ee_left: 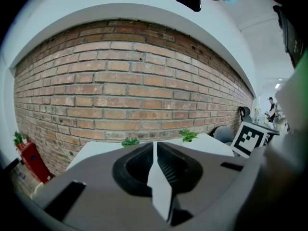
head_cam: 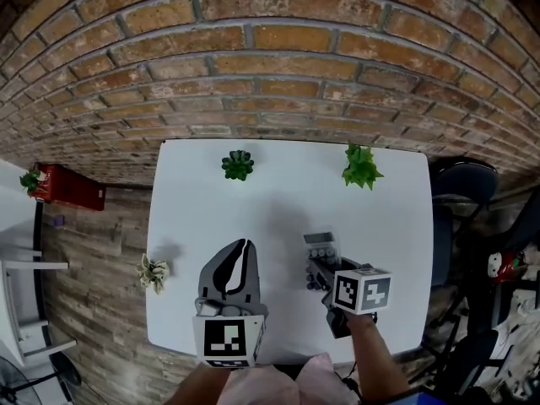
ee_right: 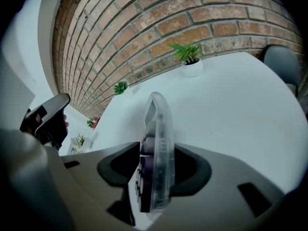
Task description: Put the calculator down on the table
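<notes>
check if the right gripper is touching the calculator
Touching. The right gripper view shows the calculator edge-on between the right gripper's jaws, both pads against it, though the jaws are opening.

Brick wall (head_cam: 278, 49), dark green plant (head_cam: 238, 164), leafy green plant (head_cam: 361, 167), red box (head_cam: 72, 186), dark chair (head_cam: 462, 184)

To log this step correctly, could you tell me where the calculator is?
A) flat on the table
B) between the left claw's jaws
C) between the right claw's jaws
C: the calculator stands edge-on between the jaws of the right claw, which are opening; the left claw is shut and empty.
</notes>
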`<state>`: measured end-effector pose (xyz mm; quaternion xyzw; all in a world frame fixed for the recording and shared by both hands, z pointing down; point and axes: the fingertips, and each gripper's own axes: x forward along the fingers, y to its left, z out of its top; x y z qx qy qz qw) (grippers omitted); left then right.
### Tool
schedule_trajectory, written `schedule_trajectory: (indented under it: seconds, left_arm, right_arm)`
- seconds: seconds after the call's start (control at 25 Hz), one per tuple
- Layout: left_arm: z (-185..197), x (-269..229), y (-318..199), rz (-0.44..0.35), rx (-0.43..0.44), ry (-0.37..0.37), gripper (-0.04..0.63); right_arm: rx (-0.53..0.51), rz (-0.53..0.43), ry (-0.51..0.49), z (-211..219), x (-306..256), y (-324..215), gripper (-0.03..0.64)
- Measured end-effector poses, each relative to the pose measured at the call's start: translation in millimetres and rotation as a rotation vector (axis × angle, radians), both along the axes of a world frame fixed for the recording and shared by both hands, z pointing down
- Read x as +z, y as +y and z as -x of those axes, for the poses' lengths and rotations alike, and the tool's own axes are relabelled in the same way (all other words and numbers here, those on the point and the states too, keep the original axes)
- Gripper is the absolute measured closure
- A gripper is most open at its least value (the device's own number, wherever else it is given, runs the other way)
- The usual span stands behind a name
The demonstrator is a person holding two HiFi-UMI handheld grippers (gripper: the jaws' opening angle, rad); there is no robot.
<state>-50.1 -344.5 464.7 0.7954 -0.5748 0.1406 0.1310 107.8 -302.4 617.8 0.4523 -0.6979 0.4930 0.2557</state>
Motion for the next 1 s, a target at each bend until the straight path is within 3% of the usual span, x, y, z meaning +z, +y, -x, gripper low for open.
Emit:
schedule_trajectory:
  seconds: [0.52, 1.0]
  left_arm:
    - [-15.6, -10.2, 2.3, -0.029, 0.016, -0.007, 0.566]
    - [-18.3, -27.9, 17.8, -0.050, 0.010, -0.024, 0.566]
  right_arm:
    - [-0.146, 0.022, 0.132, -12.7, 16.5, 14.9, 0.270]
    - [-0.197, 0.030, 0.169, -28.8, 10.2, 20.7, 0.232]
